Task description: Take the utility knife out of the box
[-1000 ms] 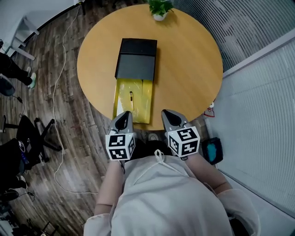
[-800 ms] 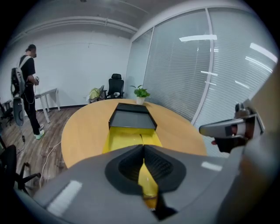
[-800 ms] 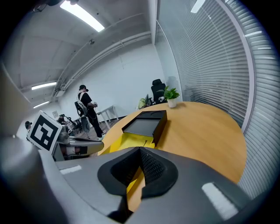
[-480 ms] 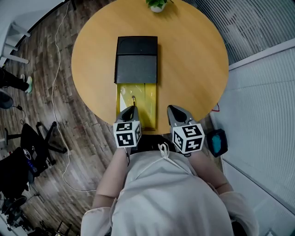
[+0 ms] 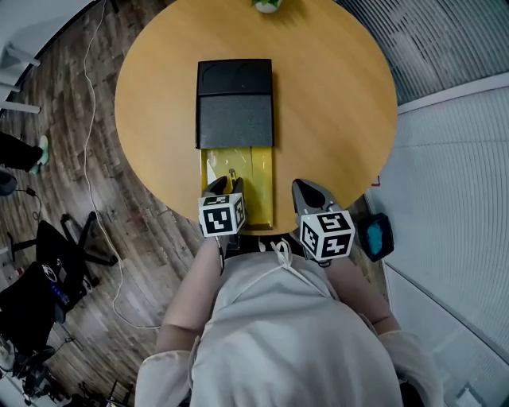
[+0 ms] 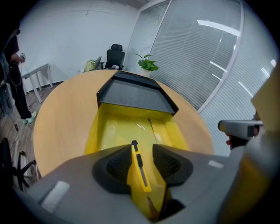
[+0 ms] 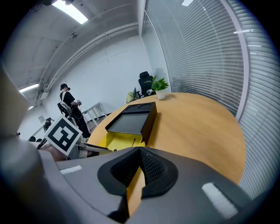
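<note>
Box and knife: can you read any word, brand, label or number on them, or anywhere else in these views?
No legible text in any view.
Black box: plain surface, no print visible.
Utility knife: no brand or marking can be made out.
Marker cubes: black-and-white square code patterns only, no letters or digits.

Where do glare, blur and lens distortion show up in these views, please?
Head view: sharp, mild glare on the yellow box lining. Left gripper view: fisheye curving, dark corners, white sheen on that lining, the utility knife close and slightly soft. Right gripper view: blinds bow strongly, ceiling light blown out.
</note>
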The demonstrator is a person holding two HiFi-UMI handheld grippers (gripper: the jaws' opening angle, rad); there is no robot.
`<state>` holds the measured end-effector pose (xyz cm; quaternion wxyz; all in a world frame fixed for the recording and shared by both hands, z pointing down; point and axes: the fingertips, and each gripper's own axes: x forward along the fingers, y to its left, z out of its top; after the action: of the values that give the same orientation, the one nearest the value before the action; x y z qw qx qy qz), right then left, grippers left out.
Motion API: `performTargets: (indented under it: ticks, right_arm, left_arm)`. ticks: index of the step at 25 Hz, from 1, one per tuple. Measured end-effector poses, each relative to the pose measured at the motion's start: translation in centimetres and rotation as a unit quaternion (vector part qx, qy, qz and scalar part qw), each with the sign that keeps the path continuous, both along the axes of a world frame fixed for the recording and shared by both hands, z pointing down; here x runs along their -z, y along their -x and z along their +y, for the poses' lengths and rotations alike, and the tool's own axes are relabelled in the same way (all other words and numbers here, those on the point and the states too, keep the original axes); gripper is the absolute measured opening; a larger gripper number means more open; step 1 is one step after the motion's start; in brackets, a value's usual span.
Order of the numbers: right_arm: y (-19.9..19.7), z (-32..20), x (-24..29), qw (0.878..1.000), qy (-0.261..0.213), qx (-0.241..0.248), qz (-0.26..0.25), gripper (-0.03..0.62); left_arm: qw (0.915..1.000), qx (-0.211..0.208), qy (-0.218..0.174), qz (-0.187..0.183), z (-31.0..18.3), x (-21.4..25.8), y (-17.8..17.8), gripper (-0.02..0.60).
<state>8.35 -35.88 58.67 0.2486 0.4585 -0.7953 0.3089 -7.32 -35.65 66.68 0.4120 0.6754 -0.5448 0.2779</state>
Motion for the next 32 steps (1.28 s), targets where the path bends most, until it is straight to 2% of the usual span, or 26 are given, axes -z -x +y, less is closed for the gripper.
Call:
performTargets:
  ticks: [3, 8, 11, 13, 14, 22, 26, 32]
  right_arm:
    - [-0.1, -0.5, -0.3, 1.0, 0.003, -0.006, 0.002, 0.0]
    - [-0.2, -0.8, -0.8, 1.0, 0.016, -0.011, -0.001, 0.0]
    - [-0.4, -0.9, -0.9, 1.0, 0.02, -0.015, -0.001, 0.0]
    - [-0.6, -0.9, -1.1, 1.0, 0.021, -0.016, 0.0, 0.0]
    - [-0.6, -1.0, -1.2, 1.0, 0.022, -0.017, 0.0, 0.0]
    - [-0.6, -1.0, -1.0, 1.0, 0.015, -0.013, 0.0, 0.0]
    - [-0.7, -0.8, -0.5, 1.0, 0.011, -0.011, 0.001, 0.0]
    - [-1.0, -0.7, 0.2, 1.0, 0.004, -0.007, 0.0, 0.0]
  left_arm:
    - [0.9998, 0.0, 0.019, 0.001, -0.2, -1.0, -0.2, 0.166]
    - [0.9991, 0.007, 0.041, -0.011, 0.3, -2.6, -0.2, 0.175]
    - [0.9984, -0.001, 0.032, -0.046, 0.3, -2.7, 0.4, 0.146]
    - [0.9976, -0.014, 0.024, -0.064, 0.3, -2.7, 0.9, 0.072]
    - [0.9974, -0.019, 0.022, -0.066, 0.3, -2.7, 1.0, 0.069]
    - [0.997, -0.039, 0.026, -0.062, 0.3, -2.8, 1.0, 0.067]
    - [0.9981, -0.04, 0.04, -0.027, 0.6, -2.6, 0.8, 0.067]
    - [0.9991, -0.038, -0.01, -0.012, 0.0, 0.7, 0.0, 0.067]
